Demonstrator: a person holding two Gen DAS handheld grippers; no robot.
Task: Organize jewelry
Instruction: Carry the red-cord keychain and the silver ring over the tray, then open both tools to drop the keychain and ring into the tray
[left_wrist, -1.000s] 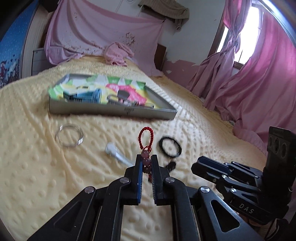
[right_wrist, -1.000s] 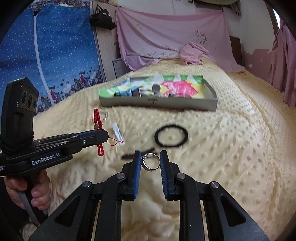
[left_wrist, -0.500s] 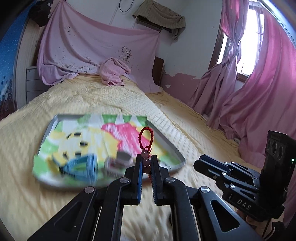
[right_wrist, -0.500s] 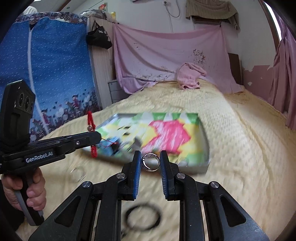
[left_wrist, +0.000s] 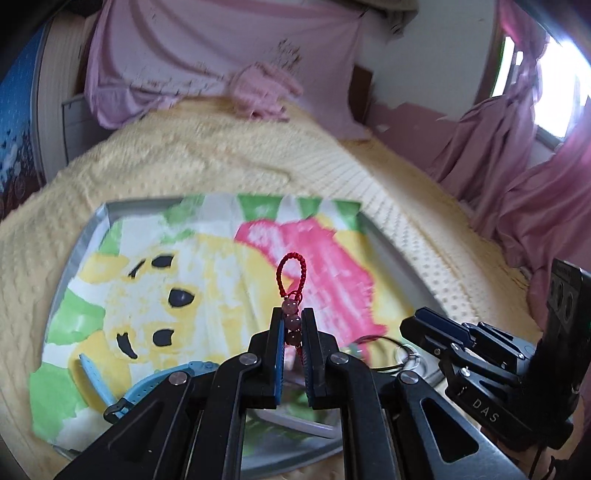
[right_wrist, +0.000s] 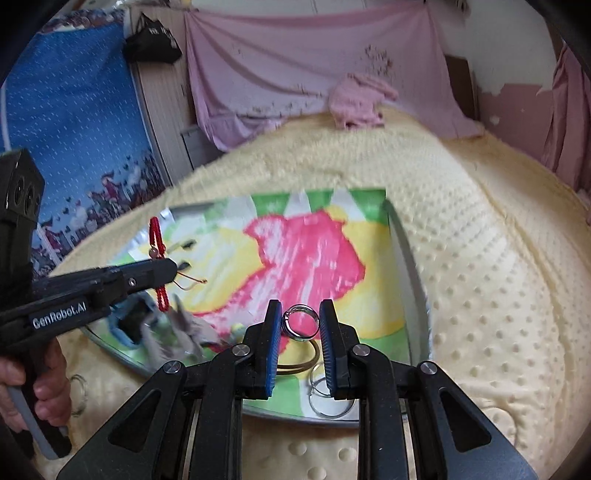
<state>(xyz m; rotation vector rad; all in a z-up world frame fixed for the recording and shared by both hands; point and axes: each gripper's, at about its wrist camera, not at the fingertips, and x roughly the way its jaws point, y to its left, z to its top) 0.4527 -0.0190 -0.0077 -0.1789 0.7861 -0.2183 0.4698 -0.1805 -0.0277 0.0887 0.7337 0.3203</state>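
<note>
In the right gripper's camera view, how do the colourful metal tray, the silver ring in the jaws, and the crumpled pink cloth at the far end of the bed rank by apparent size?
1. Colourful metal tray, by far the largest.
2. Crumpled pink cloth, far off, so it looks smaller than it is.
3. Silver ring, close to the lens yet smallest, pinched in the right gripper.

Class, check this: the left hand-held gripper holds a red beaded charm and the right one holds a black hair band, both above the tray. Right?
One slip: the right hand-held gripper holds a silver ring, as the right wrist view shows. The rest stands.
</note>
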